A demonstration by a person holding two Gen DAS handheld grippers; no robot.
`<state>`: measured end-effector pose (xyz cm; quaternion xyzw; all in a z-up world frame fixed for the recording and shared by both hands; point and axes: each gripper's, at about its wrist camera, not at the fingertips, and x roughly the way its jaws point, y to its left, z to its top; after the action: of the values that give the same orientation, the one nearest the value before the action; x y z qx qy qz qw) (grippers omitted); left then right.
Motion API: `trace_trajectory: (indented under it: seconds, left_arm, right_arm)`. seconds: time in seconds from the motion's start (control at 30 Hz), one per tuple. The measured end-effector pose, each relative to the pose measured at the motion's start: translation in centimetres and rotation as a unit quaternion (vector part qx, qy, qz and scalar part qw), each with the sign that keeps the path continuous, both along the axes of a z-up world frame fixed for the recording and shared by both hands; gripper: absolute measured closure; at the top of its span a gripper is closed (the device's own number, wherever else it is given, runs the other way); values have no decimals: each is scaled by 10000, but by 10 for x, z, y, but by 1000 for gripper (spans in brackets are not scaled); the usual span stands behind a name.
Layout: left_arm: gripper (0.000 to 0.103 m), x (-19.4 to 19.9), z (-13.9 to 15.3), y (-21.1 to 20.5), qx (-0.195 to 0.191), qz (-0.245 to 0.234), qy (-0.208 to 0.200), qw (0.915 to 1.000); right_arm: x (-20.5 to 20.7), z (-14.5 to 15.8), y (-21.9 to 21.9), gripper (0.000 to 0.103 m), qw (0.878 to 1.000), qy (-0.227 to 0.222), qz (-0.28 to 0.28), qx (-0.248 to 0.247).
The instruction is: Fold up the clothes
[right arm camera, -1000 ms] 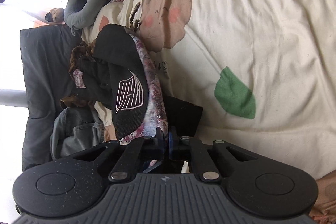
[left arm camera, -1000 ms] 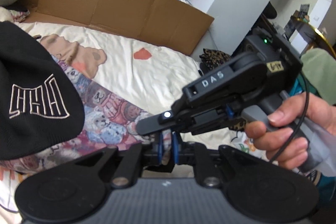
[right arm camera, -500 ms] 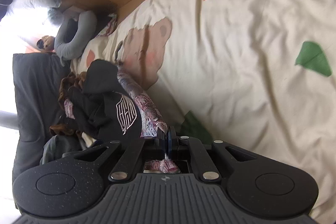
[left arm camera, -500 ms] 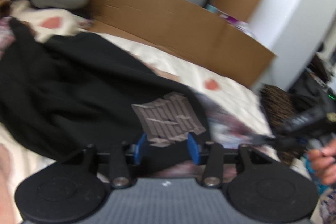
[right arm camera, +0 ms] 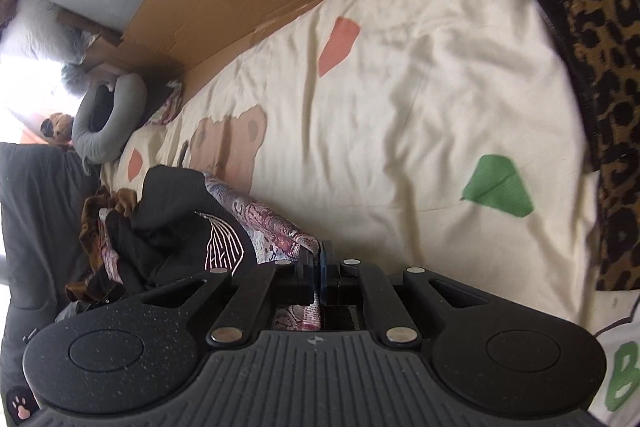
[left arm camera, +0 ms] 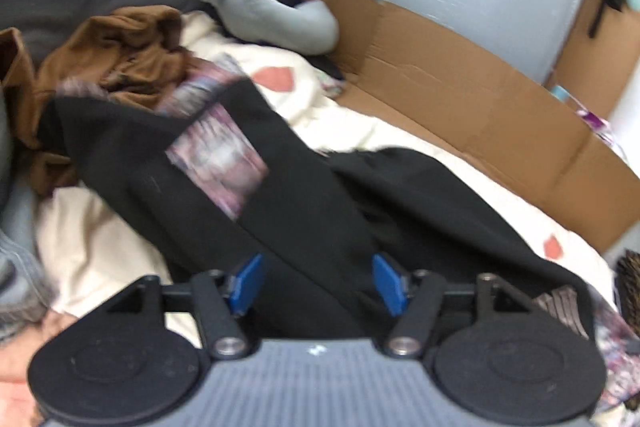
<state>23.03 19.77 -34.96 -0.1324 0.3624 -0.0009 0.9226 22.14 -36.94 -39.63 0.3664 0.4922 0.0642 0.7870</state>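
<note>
2 tools work 1 garment on the bed (right arm camera: 400, 115). The left tool (left arm camera: 318, 283) has its blue pads spread wide, with nothing clamped; the black jacket (left arm camera: 304, 195) lies directly ahead of and partly between them, so I judge it is lining up a fresh grip on the fabric. Beyond the jacket, ahead and to the left, a brown garment (left arm camera: 120, 47) sits crumpled, and a cardboard sheet (left arm camera: 480, 115) lines the far right side. The right tool (right arm camera: 320, 267) is closed tight, pinching the jacket's patterned lining edge (right arm camera: 276, 223); the rest of the jacket (right arm camera: 176, 227) trails off to its left, bunched. That pinch probably anchors 1 corner while the other tool finds the opposite edge for spreading it flat. Open sheet lies to the right, near a leopard-print cloth (right arm camera: 592, 67).
</note>
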Motion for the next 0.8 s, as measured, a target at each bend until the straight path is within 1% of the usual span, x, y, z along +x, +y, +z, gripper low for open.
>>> trace_trajectory:
  seconds: [0.1,0.2,0.4,0.7,0.77,0.8]
  left_arm:
    - [25,7,1,8,100,123,-64,9999]
    - [21,9,-4,13,194,227,-41,9995]
    - [19,11,-22,26,289,531,210,9979]
    - [18,23,-50,45,-360,542,369,9972]
    - [21,26,-55,46,-409,499,406,9971]
    - [27,27,-58,46,-431,475,436,9970]
  right_arm:
    - [-4,0,-12,103,9999,19,-130,-91]
    - [-8,-2,-23,103,9995,49,-271,-162]
    - [-14,-5,-39,103,9984,90,-455,-310]
    - [-20,-8,-46,103,9976,159,-519,-420]
    - [-22,-10,-46,103,9975,190,-522,-427]
    - [-23,-11,-46,103,9975,211,-527,-426]
